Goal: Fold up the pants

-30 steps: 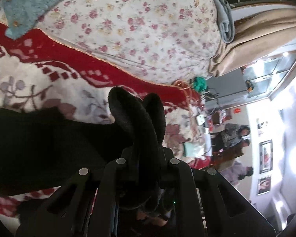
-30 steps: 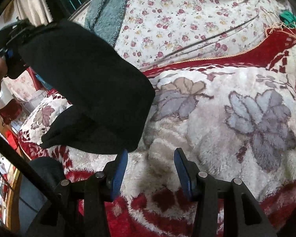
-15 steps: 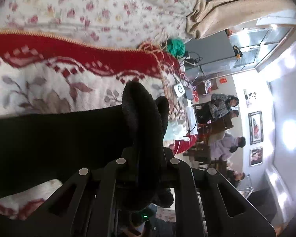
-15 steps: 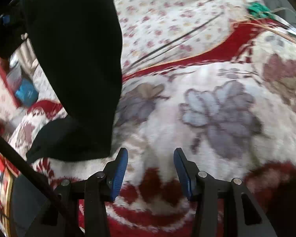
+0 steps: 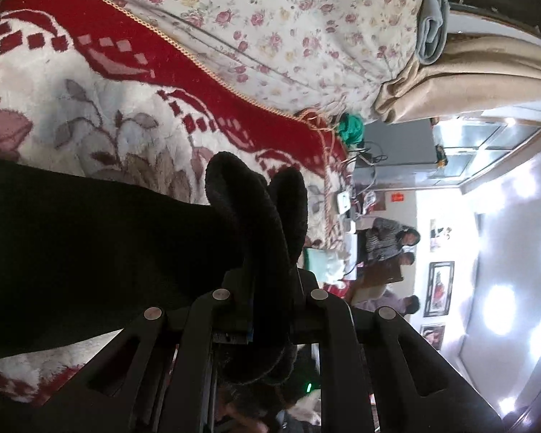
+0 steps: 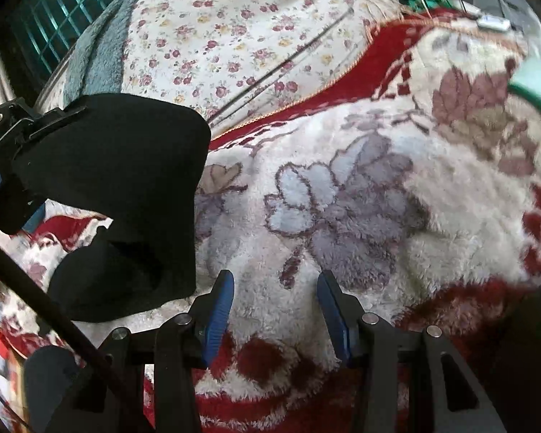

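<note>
No text, label, brand or number can be read in either view. In the left wrist view, a small red sign (image 5: 396, 197) on the far wall at about three o'clock is too blurred to make out, and the framed pictures (image 5: 440, 288) below it, toward four o'clock, show no legible lettering.
</note>
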Demonstrator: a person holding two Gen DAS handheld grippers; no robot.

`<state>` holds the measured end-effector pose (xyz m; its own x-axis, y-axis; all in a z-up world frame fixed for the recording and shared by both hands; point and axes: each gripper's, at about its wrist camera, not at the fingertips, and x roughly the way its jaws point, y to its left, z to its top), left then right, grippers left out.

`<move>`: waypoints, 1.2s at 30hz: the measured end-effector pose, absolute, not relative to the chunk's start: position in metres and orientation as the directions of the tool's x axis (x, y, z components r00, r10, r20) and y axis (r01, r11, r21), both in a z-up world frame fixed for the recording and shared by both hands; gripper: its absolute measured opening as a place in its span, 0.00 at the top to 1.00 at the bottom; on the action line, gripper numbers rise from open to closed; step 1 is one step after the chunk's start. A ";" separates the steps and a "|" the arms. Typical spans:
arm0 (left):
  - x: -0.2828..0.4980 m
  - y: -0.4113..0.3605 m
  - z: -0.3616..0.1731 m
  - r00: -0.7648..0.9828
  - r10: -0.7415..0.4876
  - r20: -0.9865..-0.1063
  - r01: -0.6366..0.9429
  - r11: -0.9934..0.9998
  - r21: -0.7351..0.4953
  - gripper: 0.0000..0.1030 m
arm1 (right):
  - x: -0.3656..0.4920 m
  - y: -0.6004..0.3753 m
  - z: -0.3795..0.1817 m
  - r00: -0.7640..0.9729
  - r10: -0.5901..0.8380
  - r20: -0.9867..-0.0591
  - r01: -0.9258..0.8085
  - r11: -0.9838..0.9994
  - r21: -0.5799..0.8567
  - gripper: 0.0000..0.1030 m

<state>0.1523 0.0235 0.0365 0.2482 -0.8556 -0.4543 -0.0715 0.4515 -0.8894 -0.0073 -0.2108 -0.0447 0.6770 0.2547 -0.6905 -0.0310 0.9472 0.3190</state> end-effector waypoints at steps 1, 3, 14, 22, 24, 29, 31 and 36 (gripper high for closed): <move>0.153 0.020 0.041 0.246 -0.858 -0.452 -0.058 0.452 -0.890 0.90 | -0.014 -0.197 -0.038 0.690 0.267 -0.673 -0.095 0.955 0.282 0.55; 0.151 0.010 0.054 0.234 -0.861 -0.452 -0.023 0.460 -0.888 0.90 | -0.030 -0.169 -0.026 0.710 0.307 -0.634 -0.225 0.952 0.210 0.55; 0.140 -0.006 0.091 0.185 -0.828 -0.529 0.076 0.549 -0.832 0.89 | -0.020 -0.059 -0.029 0.823 0.379 -0.424 -0.512 0.818 -0.263 0.55; 0.138 -0.002 0.081 0.199 -0.826 -0.527 0.047 0.545 -0.837 0.89 | 0.027 -0.052 -0.060 0.779 0.148 -0.609 -0.405 0.861 -0.308 0.55; 0.138 0.001 0.075 0.200 -0.831 -0.518 0.031 0.534 -0.845 0.90 | 0.027 -0.057 -0.057 0.773 0.131 -0.621 -0.381 0.878 -0.289 0.54; 0.134 0.023 0.068 0.231 -0.826 -0.513 0.007 0.529 -0.849 0.89 | 0.004 -0.066 -0.045 0.793 0.142 -0.592 -0.339 0.911 -0.235 0.53; 0.131 0.045 0.062 0.256 -0.808 -0.531 -0.001 0.549 -0.836 0.89 | -0.026 -0.067 -0.038 0.818 0.203 -0.538 -0.379 0.894 -0.239 0.53; 0.117 0.101 0.015 0.252 -0.741 -0.622 -0.120 0.614 -0.780 0.90 | -0.089 -0.072 -0.033 0.823 0.287 -0.490 -0.475 0.822 -0.316 0.52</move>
<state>0.1172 0.1014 0.0154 0.2523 -0.7412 -0.6220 -0.1201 0.6139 -0.7802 -0.0893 -0.0717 -0.0327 0.8229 0.2873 -0.4903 -0.4748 0.8216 -0.3155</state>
